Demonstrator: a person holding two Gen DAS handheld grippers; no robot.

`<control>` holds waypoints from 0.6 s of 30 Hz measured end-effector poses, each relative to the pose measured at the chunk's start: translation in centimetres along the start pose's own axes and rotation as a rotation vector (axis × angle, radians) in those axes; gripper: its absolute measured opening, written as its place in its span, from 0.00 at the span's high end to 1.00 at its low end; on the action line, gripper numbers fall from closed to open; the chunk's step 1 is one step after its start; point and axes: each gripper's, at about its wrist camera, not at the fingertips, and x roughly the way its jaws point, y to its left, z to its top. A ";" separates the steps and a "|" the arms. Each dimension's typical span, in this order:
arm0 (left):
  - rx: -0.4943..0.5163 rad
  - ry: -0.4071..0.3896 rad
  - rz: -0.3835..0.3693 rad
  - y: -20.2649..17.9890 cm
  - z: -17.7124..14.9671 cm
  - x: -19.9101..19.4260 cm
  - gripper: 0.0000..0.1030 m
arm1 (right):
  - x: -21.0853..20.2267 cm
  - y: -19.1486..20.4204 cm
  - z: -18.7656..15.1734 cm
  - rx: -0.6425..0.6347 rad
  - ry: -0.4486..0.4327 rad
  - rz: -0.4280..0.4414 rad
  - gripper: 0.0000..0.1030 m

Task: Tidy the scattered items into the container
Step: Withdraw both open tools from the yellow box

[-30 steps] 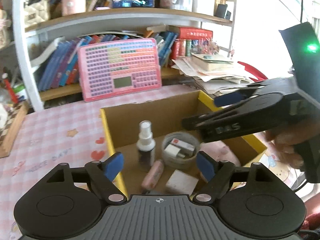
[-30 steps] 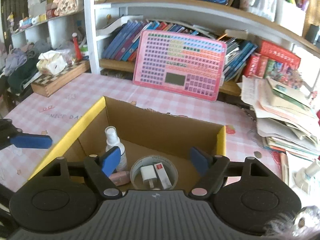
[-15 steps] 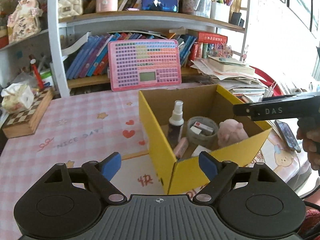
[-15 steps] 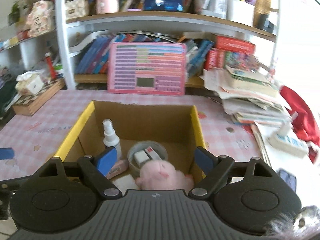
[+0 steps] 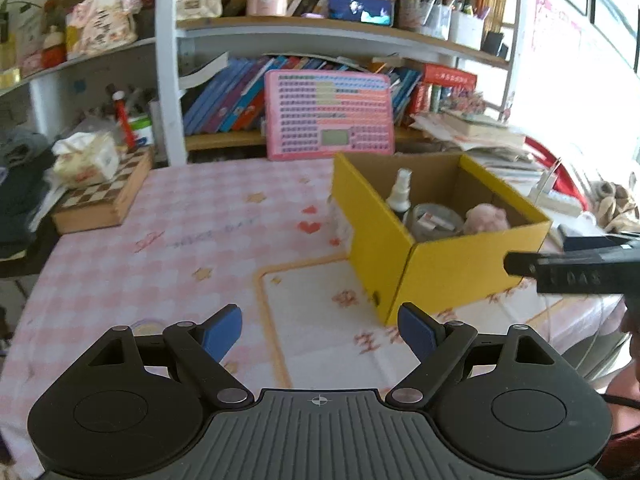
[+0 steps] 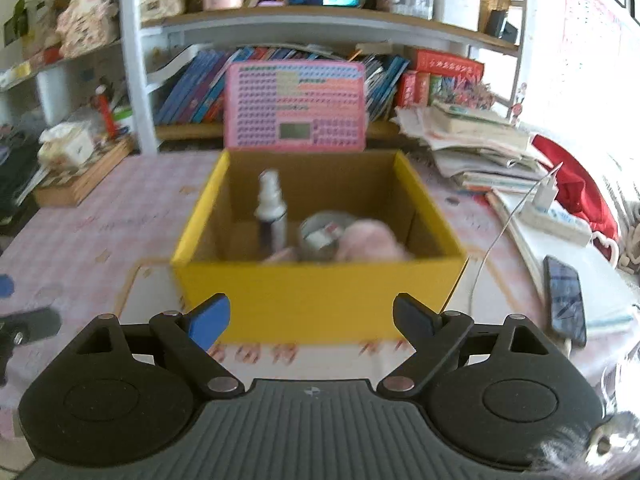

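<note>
- Looking past my right tongs (image 6: 308,320): yellow box (image 6: 320,292) sits dead ahead, just beyond the tips, its near wall square across my line; long axis runs away from me toward the pink keyboard toy (image 6: 295,111).
- From my left tongs (image 5: 320,332) the same box (image 5: 460,268) lies ahead and off to the right, corner-on, so the right hand is the nearer one.
- Inside the box: spray bottle (image 6: 271,210) upright at left, round tub (image 6: 322,234) mid, pink plush (image 6: 370,240) right of it. Blurred, finer detail unreadable.
- Right tongs: jaws opening, already wide, nothing between them.
- Left tongs: spread wide, empty.
- Both tilt down toward the worktop (image 5: 160,248), held low in front of the box.
- Judgement: no loose item visible on the checked cloth near either tongs; task looks about done.
</note>
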 end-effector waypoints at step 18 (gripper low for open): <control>-0.009 0.070 0.051 3.8 -5.1 -4.4 0.08 | -3.7 7.6 -5.0 -0.059 0.049 0.080 0.10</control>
